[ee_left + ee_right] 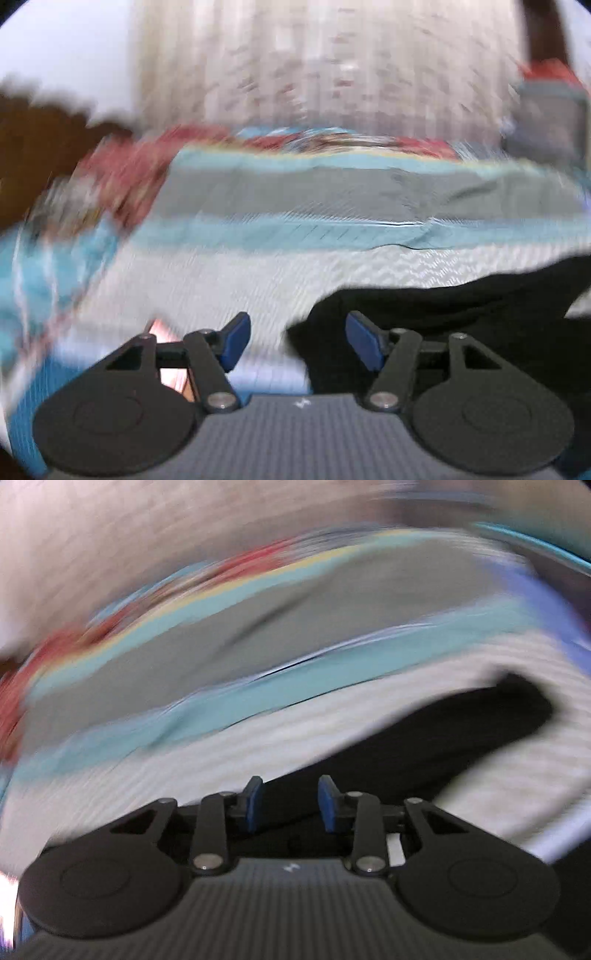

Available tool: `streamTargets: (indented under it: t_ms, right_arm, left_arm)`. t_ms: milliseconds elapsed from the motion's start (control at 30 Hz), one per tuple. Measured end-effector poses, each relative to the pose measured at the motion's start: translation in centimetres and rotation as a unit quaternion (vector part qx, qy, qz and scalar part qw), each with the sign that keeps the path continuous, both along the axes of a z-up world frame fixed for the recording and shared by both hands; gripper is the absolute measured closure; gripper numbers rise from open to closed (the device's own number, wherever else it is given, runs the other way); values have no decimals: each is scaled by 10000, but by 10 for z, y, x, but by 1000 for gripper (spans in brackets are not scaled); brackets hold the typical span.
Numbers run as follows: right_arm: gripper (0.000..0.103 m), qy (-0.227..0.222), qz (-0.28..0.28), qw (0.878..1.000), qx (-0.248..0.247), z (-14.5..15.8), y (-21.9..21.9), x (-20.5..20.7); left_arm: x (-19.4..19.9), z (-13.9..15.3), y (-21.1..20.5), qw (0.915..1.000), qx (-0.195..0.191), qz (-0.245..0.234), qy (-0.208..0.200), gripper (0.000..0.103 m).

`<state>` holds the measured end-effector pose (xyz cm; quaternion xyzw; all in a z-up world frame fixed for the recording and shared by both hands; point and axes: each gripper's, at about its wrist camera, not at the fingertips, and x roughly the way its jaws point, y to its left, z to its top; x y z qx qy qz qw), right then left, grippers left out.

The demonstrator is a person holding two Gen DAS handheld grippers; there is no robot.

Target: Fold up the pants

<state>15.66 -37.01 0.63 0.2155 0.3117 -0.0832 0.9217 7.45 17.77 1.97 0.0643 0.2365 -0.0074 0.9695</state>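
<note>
Folding these black pants (pixel 461 325) well means getting both claws onto matching spots of the cloth before I lift, so the crease runs straight. They lie dark and rumpled on the pale, wavy-patterned stretch of the bedspread (pixel 221 280), low and to the right in my left view and sweeping up to the right in my right view. My left gripper (pixel 295 339) has its blue pads spread apart with nothing between them; the near edge of the pants sits just beside and behind its right pad. My right gripper (pixel 290 801) is parted more narrowly over the dark cloth, and I see no fabric pinched there. I judge I should slow down, since both views are smeared, settle each claw on an edge, close firmly and check the hold before moving. Beyond the pants run teal and grey bands of the spread. On each gripper body is a small white mark I cannot read; no other writing is legible.
</note>
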Motion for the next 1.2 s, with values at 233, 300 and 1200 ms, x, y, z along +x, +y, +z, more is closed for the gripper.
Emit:
streamTargets:
  t_ms: [233,300,1200]
  right_arm:
    - [63,238,-1782,9806,786,-29,-148,2]
    - [58,349,-1944,9737,1135,-47,-164,10]
    - [93,-459,-1851,9727,1321,1,-177,99]
  left_arm:
    - [132,-44,-93,9866,1172,-949,626,30]
    - [154,-62,-99,9841,1206,-996,842,29]
    - [169,-74,-89,9954,542,-209,757,94]
